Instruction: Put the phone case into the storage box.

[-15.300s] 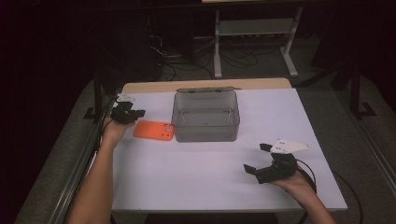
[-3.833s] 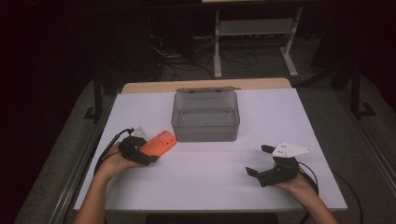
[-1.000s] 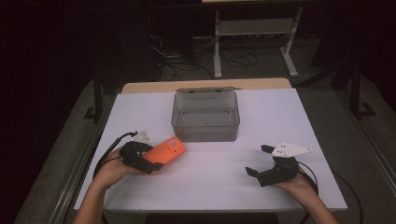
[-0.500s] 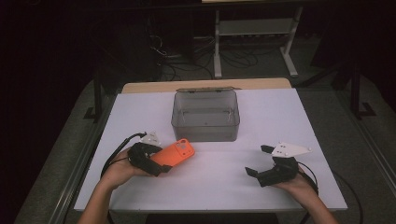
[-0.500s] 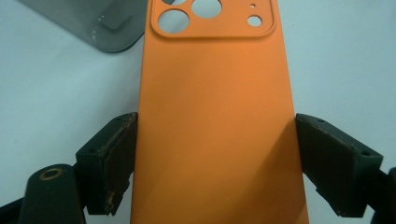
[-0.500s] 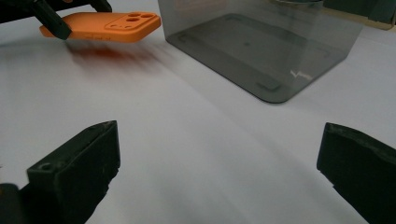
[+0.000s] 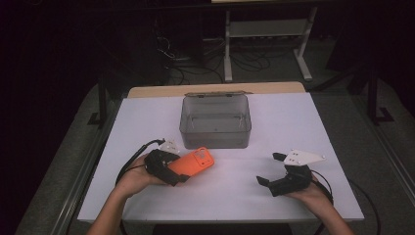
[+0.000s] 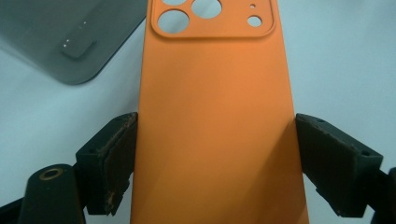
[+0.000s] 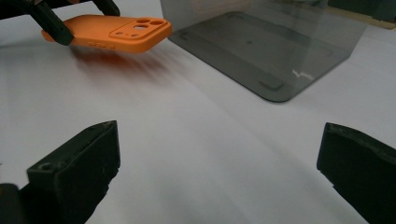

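I have the orange phone case (image 7: 193, 162) clamped across its width in my left gripper (image 7: 166, 169); in the left gripper view the two black pads sit hard against the long edges of the case (image 8: 215, 116), roughly at mid-length, with the camera cut-outs at the far end pointing away from my hand. The landmark that matters is the grey translucent box (image 7: 215, 120): the case hangs just in front of its near left corner, lifted clear of the white table (image 7: 303, 122), close to the wall but not touching it as far as I can tell. Its long axis runs from my left hand up and to the right, so the free end aims at the box's near wall, not along it. From the right gripper view I see the case (image 9: 112, 30) held about level, flat face up, with its shadow on the table beneath and the box (image 9: 280, 46) just beside it. My right gripper (image 7: 276, 176) rests well in front of the box's right corner, jaws spread wide with nothing between them, and well apart from the case. So the left hand is plainly the nearer one, and I judge the coming move to be a lift over the near rim into the box, which looks empty.
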The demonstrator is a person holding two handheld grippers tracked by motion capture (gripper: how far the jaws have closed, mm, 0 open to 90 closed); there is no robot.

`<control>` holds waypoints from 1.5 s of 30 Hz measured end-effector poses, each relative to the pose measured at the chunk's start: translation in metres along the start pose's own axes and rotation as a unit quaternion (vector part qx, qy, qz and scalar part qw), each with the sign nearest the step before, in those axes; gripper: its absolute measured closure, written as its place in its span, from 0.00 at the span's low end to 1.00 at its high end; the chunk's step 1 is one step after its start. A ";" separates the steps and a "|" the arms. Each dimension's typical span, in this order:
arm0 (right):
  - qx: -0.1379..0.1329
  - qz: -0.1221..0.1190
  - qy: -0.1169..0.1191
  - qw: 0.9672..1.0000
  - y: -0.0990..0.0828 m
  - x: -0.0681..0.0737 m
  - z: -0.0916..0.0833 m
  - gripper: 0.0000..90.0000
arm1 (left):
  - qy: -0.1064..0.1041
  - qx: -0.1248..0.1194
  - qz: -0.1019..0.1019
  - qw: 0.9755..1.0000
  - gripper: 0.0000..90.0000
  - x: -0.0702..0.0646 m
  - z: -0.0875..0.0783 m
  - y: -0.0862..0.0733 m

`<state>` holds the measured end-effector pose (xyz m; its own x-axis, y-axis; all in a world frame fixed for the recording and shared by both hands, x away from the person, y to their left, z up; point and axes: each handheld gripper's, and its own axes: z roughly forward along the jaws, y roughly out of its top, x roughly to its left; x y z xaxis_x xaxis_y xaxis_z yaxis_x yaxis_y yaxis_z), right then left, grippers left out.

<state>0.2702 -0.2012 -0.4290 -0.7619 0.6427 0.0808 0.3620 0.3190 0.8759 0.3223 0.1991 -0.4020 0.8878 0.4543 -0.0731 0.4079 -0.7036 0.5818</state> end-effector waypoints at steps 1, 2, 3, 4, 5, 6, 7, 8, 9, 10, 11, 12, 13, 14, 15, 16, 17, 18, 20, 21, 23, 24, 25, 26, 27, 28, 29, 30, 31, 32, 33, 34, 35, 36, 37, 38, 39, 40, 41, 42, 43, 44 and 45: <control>0.000 0.000 0.001 1.000 0.000 0.000 0.000 0.00 | -0.001 -0.001 0.003 1.000 0.18 0.000 0.001 0.002; 0.000 0.000 0.000 1.000 0.000 0.000 0.000 0.00 | -0.002 -0.001 0.004 1.000 0.18 -0.001 0.001 0.003; 0.000 0.000 0.000 1.000 0.000 0.000 0.000 0.00 | -0.002 -0.003 0.004 1.000 0.18 -0.002 0.002 0.004; 0.000 -0.001 0.000 1.000 0.000 0.000 0.000 0.00 | -0.003 -0.003 0.005 1.000 0.18 -0.002 0.003 0.005; 0.000 -0.001 0.000 1.000 0.000 0.000 0.000 0.00 | -0.004 -0.002 0.006 1.000 0.18 -0.003 0.004 0.007; 0.001 -0.001 0.000 1.000 0.000 0.000 0.001 0.00 | -0.005 -0.001 0.009 1.000 0.18 -0.003 0.005 0.008; 0.001 -0.003 0.000 1.000 0.000 0.000 0.001 0.00 | -0.005 0.000 0.011 1.000 0.18 -0.003 0.006 0.010; 0.000 -0.002 0.000 1.000 0.000 0.000 0.001 0.00 | -0.006 -0.001 0.011 1.000 0.18 -0.004 0.007 0.011; 0.001 -0.003 0.000 1.000 0.000 0.000 0.001 0.00 | -0.006 -0.001 0.013 1.000 0.18 -0.004 0.008 0.013; 0.001 -0.003 0.000 1.000 0.000 0.000 0.002 0.00 | -0.006 -0.001 0.013 1.000 0.18 -0.004 0.009 0.014; 0.001 -0.003 0.000 1.000 0.001 0.000 0.002 0.00 | -0.006 0.000 0.015 1.000 0.18 -0.003 0.009 0.015; 0.002 -0.003 0.000 1.000 0.001 0.000 0.002 0.00 | -0.006 0.000 0.015 1.000 0.18 -0.004 0.009 0.017; 0.000 0.002 0.000 1.000 0.002 0.000 0.003 0.00 | -0.006 0.001 0.017 1.000 0.18 -0.003 0.009 0.018; -0.004 0.003 0.001 1.000 0.003 0.000 0.003 0.00 | -0.006 -0.001 0.017 1.000 0.18 -0.004 0.010 0.019; -0.006 0.004 0.001 1.000 0.005 0.000 0.004 0.00 | -0.007 -0.002 0.017 1.000 0.18 -0.003 0.010 0.019; -0.007 0.001 0.000 1.000 0.006 0.000 0.005 0.00 | -0.008 -0.001 0.017 1.000 0.18 -0.003 0.010 0.020; -0.005 -0.001 0.001 1.000 0.008 0.000 0.006 0.00 | -0.010 -0.003 0.017 1.000 0.18 -0.003 0.010 0.020; -0.005 -0.003 0.002 1.000 0.010 0.000 0.008 0.00 | -0.011 -0.003 0.016 1.000 0.18 -0.002 0.010 0.020; -0.010 0.002 0.004 1.000 0.012 -0.002 0.009 0.00 | -0.011 -0.003 0.015 1.000 0.18 -0.002 0.010 0.021; -0.014 0.003 0.004 1.000 0.013 -0.003 0.010 0.00 | -0.013 -0.003 0.015 1.000 0.18 -0.001 0.010 0.021; -0.019 0.004 0.002 1.000 0.015 -0.003 0.011 0.00 | -0.015 -0.001 0.016 1.000 0.18 0.000 0.011 0.022; -0.022 0.006 0.002 1.000 0.016 -0.004 0.013 0.00 | -0.015 0.000 0.015 1.000 0.18 0.000 0.012 0.022; -0.023 0.007 0.004 1.000 0.016 -0.004 0.014 0.00 | -0.016 -0.001 0.015 1.000 0.18 0.000 0.013 0.023; -0.025 0.006 0.003 1.000 0.018 -0.005 0.016 0.00 | -0.017 -0.001 0.014 1.000 0.18 0.000 0.013 0.023; -0.026 0.007 0.004 1.000 0.018 -0.006 0.017 0.00 | -0.018 -0.001 0.016 1.000 0.18 0.000 0.014 0.024; -0.027 0.009 0.005 1.000 0.019 -0.007 0.019 0.00 | -0.019 -0.001 0.017 1.000 0.18 0.000 0.014 0.025; -0.028 0.009 0.005 1.000 0.020 -0.007 0.020 0.00 | -0.019 -0.001 0.016 1.000 0.18 0.000 0.014 0.025; -0.030 0.009 0.005 0.999 0.021 -0.008 0.022 0.00 | -0.019 -0.002 0.015 1.000 0.18 0.000 0.014 0.026; -0.033 0.011 0.007 0.999 0.022 -0.008 0.023 0.00 | -0.020 -0.001 0.016 1.000 0.18 0.000 0.014 0.026; -0.035 0.011 0.008 0.999 0.023 -0.009 0.024 0.00 | -0.019 -0.001 0.017 1.000 0.18 0.001 0.014 0.027; -0.038 0.012 0.007 0.999 0.024 -0.009 0.027 0.00 | -0.019 -0.002 0.016 1.000 0.18 0.001 0.014 0.027; -0.039 0.014 0.008 0.999 0.024 -0.010 0.028 0.00 | -0.019 -0.003 0.016 1.000 0.18 0.001 0.014 0.027; -0.039 0.016 0.009 0.999 0.025 -0.010 0.029 0.00 | -0.019 -0.002 0.017 1.000 0.18 0.001 0.014 0.027; -0.040 0.016 0.012 0.999 0.026 -0.010 0.031 0.00 | -0.018 -0.002 0.017 1.000 0.18 0.001 0.014 0.026; -0.042 0.018 0.014 0.999 0.026 -0.010 0.032 0.00 | -0.019 -0.003 0.018 1.000 0.18 0.001 0.014 0.026; -0.043 0.020 0.016 0.999 0.027 -0.010 0.033 0.00 | -0.019 -0.003 0.018 1.000 0.18 0.001 0.014 0.026; -0.047 0.018 0.018 0.999 0.028 -0.010 0.035 0.00 | -0.019 -0.002 0.018 1.000 0.18 0.001 0.014 0.026; -0.048 0.013 0.016 0.999 0.029 -0.010 0.037 0.00 | -0.018 -0.002 0.018 1.000 0.18 0.001 0.014 0.026; -0.047 0.011 0.017 0.999 0.029 -0.010 0.039 0.00 | -0.018 -0.001 0.018 1.000 0.18 0.001 0.014 0.026; -0.050 0.010 0.018 0.999 0.030 -0.010 0.040 0.00 | -0.017 -0.001 0.018 1.000 0.18 0.001 0.014 0.026; -0.052 0.006 0.017 0.998 0.031 -0.010 0.042 0.00 | -0.017 0.000 0.020 1.000 0.18 0.001 0.014 0.026; -0.053 0.007 0.016 0.998 0.032 -0.010 0.043 0.00 | -0.016 0.001 0.020 1.000 0.18 0.001 0.015 0.027; -0.054 0.005 0.012 0.998 0.032 -0.010 0.044 0.00 | -0.017 0.001 0.020 1.000 0.18 0.001 0.015 0.027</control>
<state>0.3126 -0.1665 -0.4222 -0.7714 0.6285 0.0997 0.3109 0.2354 0.9209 0.3369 0.1724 -0.3987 0.9104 0.4066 -0.0769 0.3716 -0.7217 0.5840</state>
